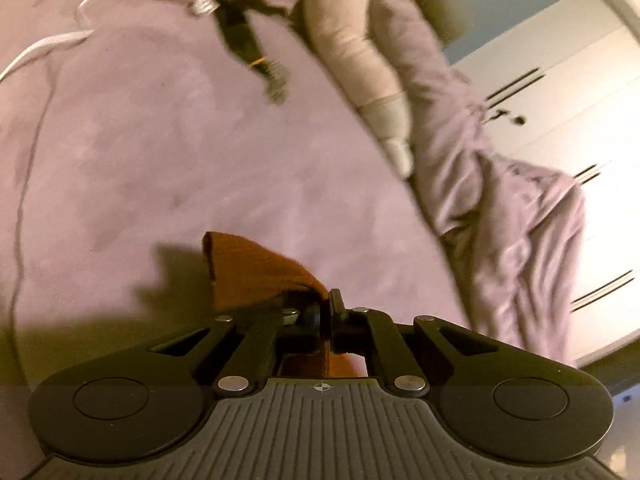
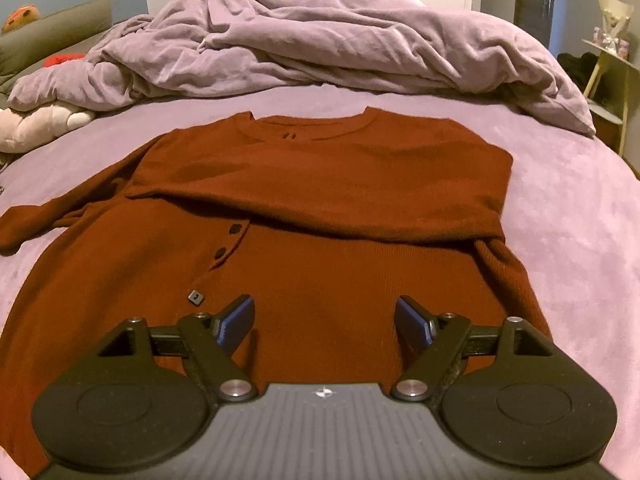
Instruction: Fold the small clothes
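A rust-red knitted button-front cardigan (image 2: 320, 208) lies on a mauve plush bedspread (image 2: 560, 220), lower hem hidden behind the right gripper (image 2: 325, 320), spread empty, while the left gripper (image 1: 325, 312) pinches a sleeve end; crumpled lilac duvet (image 2: 320, 40) and white wardrobe (image 1: 560, 92) beyond.

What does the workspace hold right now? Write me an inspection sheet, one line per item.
Surface: bed under a mauve plush cover.
Job's things: rust-red buttoned cardigan lying flat, one sleeve folded across its front.
Clutter: crumpled mauve duvet behind the cardigan; beige plush toy at the bed's edge; small dark item, blurred.
Grippers: left gripper shut on a rust-red fabric end; right gripper open over the cardigan's lower part, nothing between the jaws.
Cables: white cable on the cover.
Surroundings: white wardrobe; side table with small items.
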Available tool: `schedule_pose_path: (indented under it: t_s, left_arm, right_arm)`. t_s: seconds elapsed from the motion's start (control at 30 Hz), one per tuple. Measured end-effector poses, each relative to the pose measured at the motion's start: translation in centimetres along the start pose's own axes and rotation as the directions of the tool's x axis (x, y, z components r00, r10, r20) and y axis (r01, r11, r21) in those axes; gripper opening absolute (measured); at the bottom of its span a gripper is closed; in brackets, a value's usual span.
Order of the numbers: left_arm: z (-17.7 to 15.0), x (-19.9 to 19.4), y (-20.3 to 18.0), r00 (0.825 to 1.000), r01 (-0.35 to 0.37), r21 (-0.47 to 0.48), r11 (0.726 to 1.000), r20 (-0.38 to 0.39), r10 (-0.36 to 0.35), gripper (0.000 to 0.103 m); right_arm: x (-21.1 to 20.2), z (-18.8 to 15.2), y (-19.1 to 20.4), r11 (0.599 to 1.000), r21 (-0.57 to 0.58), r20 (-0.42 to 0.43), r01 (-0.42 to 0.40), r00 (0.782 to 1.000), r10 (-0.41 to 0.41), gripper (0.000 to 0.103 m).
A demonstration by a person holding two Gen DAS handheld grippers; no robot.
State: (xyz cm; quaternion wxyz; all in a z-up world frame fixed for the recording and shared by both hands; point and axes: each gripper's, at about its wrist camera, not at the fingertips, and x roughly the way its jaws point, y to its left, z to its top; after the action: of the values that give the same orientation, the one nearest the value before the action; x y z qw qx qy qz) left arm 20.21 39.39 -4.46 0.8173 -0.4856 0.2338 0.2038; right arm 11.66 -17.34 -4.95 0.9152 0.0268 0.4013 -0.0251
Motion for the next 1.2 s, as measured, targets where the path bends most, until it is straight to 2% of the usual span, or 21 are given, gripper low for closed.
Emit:
schedule_pose_path:
  t_s: [0.1, 0.2, 0.27, 0.33, 0.37, 0.4, 0.43, 0.5, 0.57, 0.67, 0.73, 0.83, 0.9, 1.0, 1.13, 1.2]
  left_arm:
    - [1.8, -0.2, -2.3, 0.998, 0.002, 0.009, 1.000, 0.056, -0.003, 0.005]
    - [3.7, 0.4, -3.4, 0.989, -0.084, -0.009, 0.996, 0.122, 0.085, 0.006]
    - [4.8, 0.7, -3.0, 0.972, -0.162, -0.071, 0.984, 0.159, 0.171, 0.005]
    - [5.3, 0.7, -3.1, 0.954, -0.209, -0.028, 0.978, 0.213, 0.210, 0.019]
    - [5.2, 0.6, -3.2, 0.942, -0.242, 0.016, 0.970, 0.245, 0.231, 0.040]
    - [4.9, 0.4, -3.3, 0.934, -0.259, 0.060, 0.964, 0.271, 0.234, 0.056]
    - [4.5, 0.1, -3.2, 0.935, -0.260, 0.093, 0.961, 0.272, 0.227, 0.058]
    - [3.5, 0.2, -2.3, 0.954, -0.245, 0.151, 0.958, 0.215, 0.210, 0.059]
    - [1.9, 0.4, -1.0, 0.963, -0.245, 0.181, 0.952, 0.156, 0.218, 0.058]
    - [-0.2, 0.5, 1.7, 0.970, -0.242, 0.180, 0.954, 0.086, 0.229, 0.056]
    - [-0.8, 1.1, 2.9, 0.967, -0.255, 0.171, 0.952, 0.058, 0.249, 0.053]
    - [-0.7, 2.0, 4.4, 0.973, -0.230, 0.101, 0.968, 0.047, 0.226, 0.049]
    - [-0.3, 2.6, 4.9, 0.979, -0.200, 0.071, 0.977, 0.047, 0.197, 0.041]
    - [0.1, 3.9, 5.0, 0.978, -0.204, 0.080, 0.976, 0.052, 0.200, 0.040]
    - [1.3, 4.5, 6.3, 0.988, -0.140, -0.032, 0.990, 0.064, 0.142, 0.038]
    - [1.7, 5.2, 6.6, 0.991, -0.118, -0.057, 0.991, 0.061, 0.121, 0.037]
  right_arm:
    - [0.1, -0.1, 0.2, 1.000, -0.014, 0.000, 0.002, 1.000, -0.002, 0.080]
    - [0.2, -0.2, 0.3, 1.000, -0.016, 0.001, -0.001, 1.000, 0.001, 0.081]
    - [0.4, -0.3, 0.3, 1.000, -0.015, -0.003, -0.004, 1.000, 0.004, 0.081]
    - [0.6, -0.5, 0.3, 1.000, -0.018, -0.009, -0.003, 1.000, 0.002, 0.081]
    - [0.7, -0.6, 0.3, 1.000, -0.020, -0.012, -0.004, 1.000, 0.003, 0.082]
    - [0.8, -0.7, 0.3, 1.000, -0.021, -0.014, -0.004, 1.000, 0.004, 0.082]
    - [0.8, -0.7, 0.4, 1.000, -0.023, -0.016, -0.003, 1.000, 0.003, 0.082]
    - [0.9, -0.9, 0.4, 1.000, -0.024, -0.015, -0.005, 1.000, 0.005, 0.084]
    - [1.1, -0.9, 0.4, 1.000, -0.025, -0.014, -0.006, 1.000, 0.005, 0.085]
    - [1.3, -1.0, 0.5, 1.000, -0.027, -0.011, -0.008, 1.000, 0.008, 0.089]
    - [1.4, -1.0, 0.6, 1.000, -0.029, -0.009, -0.009, 1.000, 0.009, 0.090]
    - [1.6, -0.9, 0.7, 0.999, -0.041, -0.008, -0.008, 1.000, 0.008, 0.090]
    - [1.7, -0.9, 0.8, 0.999, -0.051, -0.009, -0.006, 1.000, 0.005, 0.090]
    - [1.8, -1.0, 0.7, 0.999, -0.049, -0.007, -0.003, 1.000, 0.003, 0.091]
    - [2.1, -1.0, 1.0, 0.999, -0.045, -0.005, 0.002, 1.000, -0.002, 0.094]
    - [2.2, -1.0, 1.2, 0.998, -0.057, -0.008, 0.004, 1.000, -0.005, 0.095]
